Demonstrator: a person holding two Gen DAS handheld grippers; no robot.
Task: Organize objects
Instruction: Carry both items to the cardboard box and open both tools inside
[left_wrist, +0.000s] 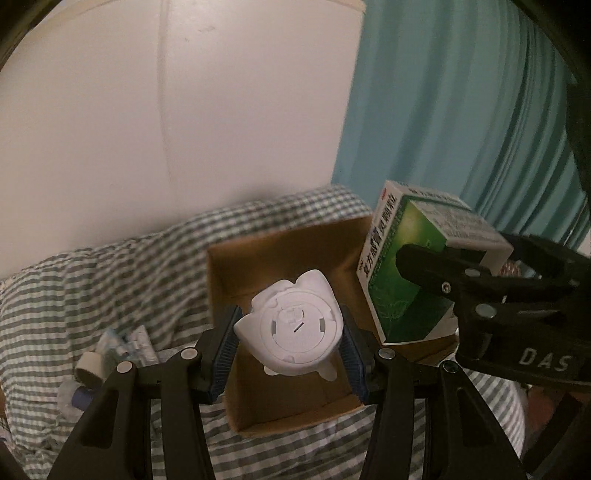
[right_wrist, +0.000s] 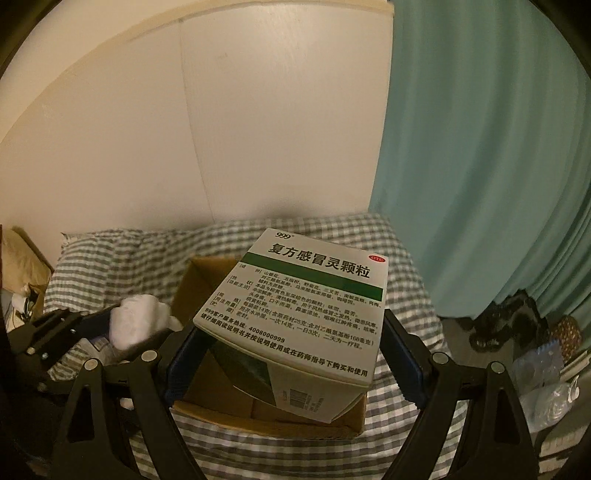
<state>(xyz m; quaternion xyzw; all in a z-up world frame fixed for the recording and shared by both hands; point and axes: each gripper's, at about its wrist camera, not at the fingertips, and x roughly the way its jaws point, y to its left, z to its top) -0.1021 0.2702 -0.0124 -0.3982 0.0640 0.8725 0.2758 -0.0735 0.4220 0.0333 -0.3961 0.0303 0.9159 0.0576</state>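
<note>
Up over the open brown cardboard box (left_wrist: 280, 258) on the checked bed (left_wrist: 110, 266): left tongs (left_wrist: 290, 338) squeezing a smooth white round toy (left_wrist: 291, 325), flat bottom facing back; right tongs (right_wrist: 291, 354) clamping a green-and-white medicine box (right_wrist: 306, 295), tipped forward.

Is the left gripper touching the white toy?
Touching. The left wrist view shows the left gripper with both blue pads pressed against the sides of the white toy, held above the cardboard box.

A teal curtain (right_wrist: 480, 166) hangs at the right, a pale wall (right_wrist: 221, 129) at the far left, dark shoes (right_wrist: 506, 325) beneath the curtain.
</note>
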